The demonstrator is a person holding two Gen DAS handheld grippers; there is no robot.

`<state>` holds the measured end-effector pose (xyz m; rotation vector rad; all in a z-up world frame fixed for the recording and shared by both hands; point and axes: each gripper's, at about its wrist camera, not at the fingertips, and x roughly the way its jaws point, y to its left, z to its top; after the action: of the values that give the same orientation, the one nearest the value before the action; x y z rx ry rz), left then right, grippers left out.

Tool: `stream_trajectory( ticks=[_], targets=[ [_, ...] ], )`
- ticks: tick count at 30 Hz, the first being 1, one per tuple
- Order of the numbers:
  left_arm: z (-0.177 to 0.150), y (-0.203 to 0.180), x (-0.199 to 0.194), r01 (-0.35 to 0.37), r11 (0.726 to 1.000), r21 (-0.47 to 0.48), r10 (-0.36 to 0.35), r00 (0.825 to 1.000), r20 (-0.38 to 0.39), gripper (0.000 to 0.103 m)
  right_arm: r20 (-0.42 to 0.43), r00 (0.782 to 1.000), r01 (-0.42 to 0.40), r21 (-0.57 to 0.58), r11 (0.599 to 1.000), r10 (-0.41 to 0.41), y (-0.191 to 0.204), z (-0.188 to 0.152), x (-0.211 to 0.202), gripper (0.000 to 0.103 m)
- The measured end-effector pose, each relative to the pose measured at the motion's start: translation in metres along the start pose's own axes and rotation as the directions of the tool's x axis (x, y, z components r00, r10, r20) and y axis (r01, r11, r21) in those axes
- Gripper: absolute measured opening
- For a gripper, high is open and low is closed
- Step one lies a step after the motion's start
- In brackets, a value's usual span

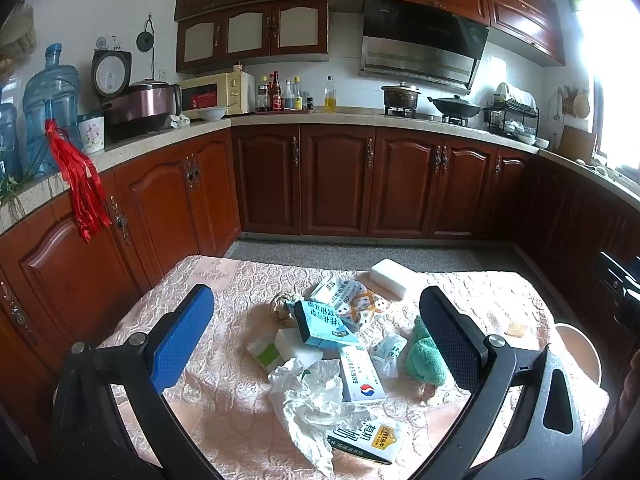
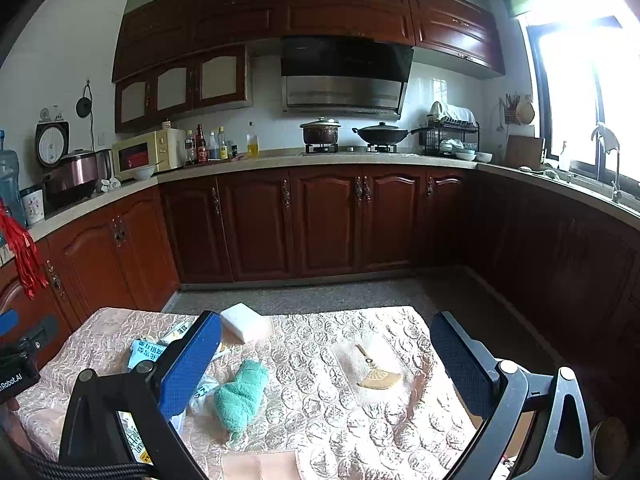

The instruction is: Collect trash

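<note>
Trash lies heaped on a table with a pink patterned cloth [image 1: 208, 396]: a teal box [image 1: 324, 322], a white box with a red-blue logo [image 1: 362, 376], a crumpled white plastic bag [image 1: 308, 404], a yellow-labelled carton [image 1: 370, 442], a crumpled brown ball [image 1: 282, 306] and wrappers [image 1: 352, 300]. A green cloth [image 1: 424, 360] [image 2: 240, 396] lies beside the heap. My left gripper [image 1: 316, 320] hangs open above the pile, holding nothing. My right gripper [image 2: 326, 350] is open over the cloth [image 2: 340, 420], right of the green cloth, also holding nothing.
A white foam block [image 1: 390, 276] [image 2: 244, 324] sits at the table's far edge. A small golden fan ornament [image 2: 378, 374] lies on the cloth. Dark wooden kitchen cabinets [image 1: 336, 184] and counters ring the room. A round stool [image 1: 580, 344] stands right of the table.
</note>
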<state>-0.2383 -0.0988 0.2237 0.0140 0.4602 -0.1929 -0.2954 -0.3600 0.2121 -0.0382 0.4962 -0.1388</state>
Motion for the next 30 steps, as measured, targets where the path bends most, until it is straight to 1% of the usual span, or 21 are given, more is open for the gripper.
stream_trajectory(
  ticks=[28, 30],
  targets=[
    [-0.001, -0.0011, 0.0024, 0.002, 1.0, -0.001, -0.002, 1.0, -0.003, 0.102, -0.025, 1.0, 0.002, 0.013, 1.0, -0.002, -0.0012, -0.0038, 0.0063, 0.103],
    [-0.0019, -0.0015, 0.0025, -0.006, 1.0, 0.0, 0.006, 1.0, -0.003, 0.102, -0.026, 1.0, 0.003, 0.012, 1.0, -0.002, -0.0013, -0.0039, 0.0067, 0.103]
  ],
)
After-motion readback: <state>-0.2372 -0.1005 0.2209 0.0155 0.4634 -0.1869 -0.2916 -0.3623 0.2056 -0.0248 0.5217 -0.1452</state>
